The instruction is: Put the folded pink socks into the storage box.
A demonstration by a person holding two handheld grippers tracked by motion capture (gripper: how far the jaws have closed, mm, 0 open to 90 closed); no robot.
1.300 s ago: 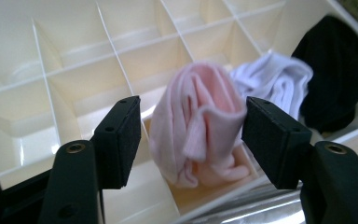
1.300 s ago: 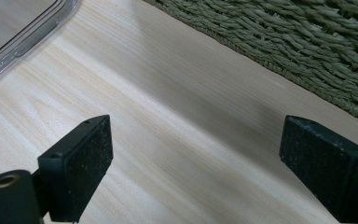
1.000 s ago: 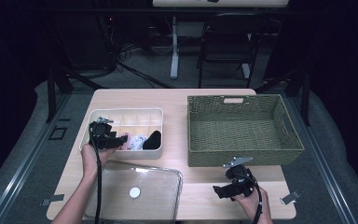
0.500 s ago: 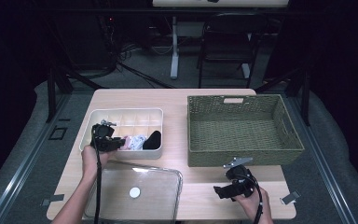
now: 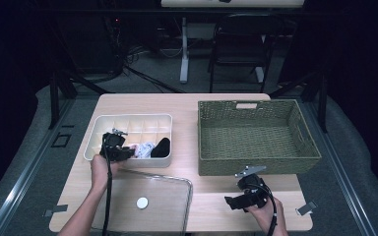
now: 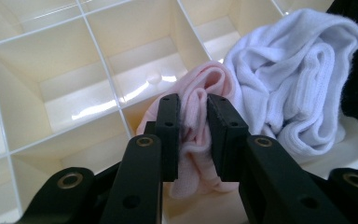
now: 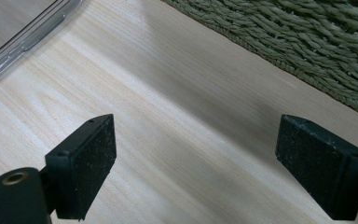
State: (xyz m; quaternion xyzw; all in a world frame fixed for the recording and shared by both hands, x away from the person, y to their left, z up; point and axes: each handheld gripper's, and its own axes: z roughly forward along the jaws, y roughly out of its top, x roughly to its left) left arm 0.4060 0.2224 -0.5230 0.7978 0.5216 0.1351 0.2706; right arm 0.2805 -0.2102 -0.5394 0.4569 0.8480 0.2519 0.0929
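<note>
pink sock (image 6: 193, 140), soft and bunched, sits pinched between the nearly closed jaws of the left gripper (image 6: 193, 135) in a compartment of the cream divided tray (image 5: 128, 123), likely so it can lift free of the ribbed white sock (image 6: 289, 84) beside it. right gripper (image 7: 196, 158) rests wide open and empty over the wooden table (image 7: 168, 93), near the woven basket (image 5: 256, 132).
</note>
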